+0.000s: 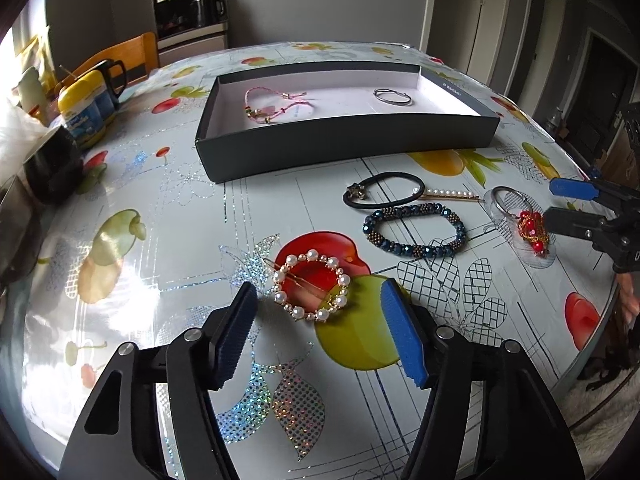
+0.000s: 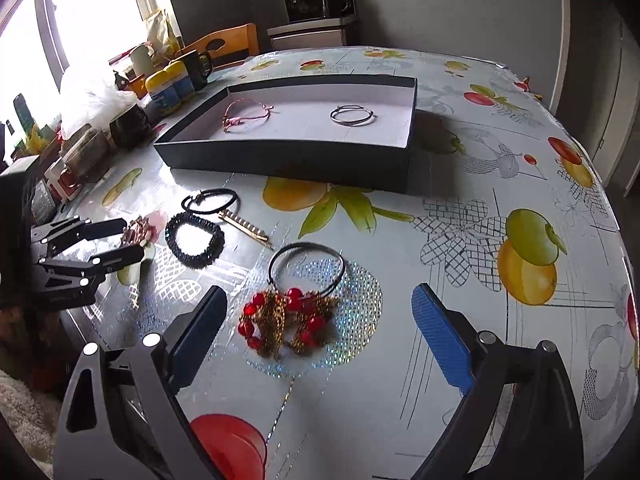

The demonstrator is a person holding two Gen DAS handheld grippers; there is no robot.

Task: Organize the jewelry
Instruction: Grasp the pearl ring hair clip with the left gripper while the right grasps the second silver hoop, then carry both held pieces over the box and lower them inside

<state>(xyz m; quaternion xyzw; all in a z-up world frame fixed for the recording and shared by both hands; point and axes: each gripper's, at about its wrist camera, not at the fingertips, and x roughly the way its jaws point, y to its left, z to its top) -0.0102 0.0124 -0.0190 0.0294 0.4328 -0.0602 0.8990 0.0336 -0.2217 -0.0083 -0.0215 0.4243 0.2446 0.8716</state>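
A dark shallow box (image 1: 348, 136) (image 2: 280, 156) holds a pink cord bracelet (image 1: 276, 104) (image 2: 244, 114) and a silver bangle (image 1: 392, 96) (image 2: 352, 115). On the table lie a pearl ring clip (image 1: 310, 286), a black hair tie (image 1: 384, 190) (image 2: 210, 200), a pearl hairpin (image 1: 452, 195) (image 2: 246, 228), a dark beaded bracelet (image 1: 414, 230) (image 2: 195, 242) and hoops with red bead charms (image 1: 528, 226) (image 2: 292, 312). My left gripper (image 1: 320, 328) (image 2: 132, 238) is open just short of the pearl clip. My right gripper (image 2: 320, 332) (image 1: 548, 204) is open around the red bead hoops.
Yellow-lidded jars (image 1: 86, 108) (image 2: 168, 90), a black mug (image 1: 114, 76) (image 2: 198, 66) and other clutter crowd the table's left side. A wooden chair (image 1: 128, 56) and a coffee machine on a cabinet (image 1: 192, 12) stand behind. The table edge curves at right (image 1: 600, 340).
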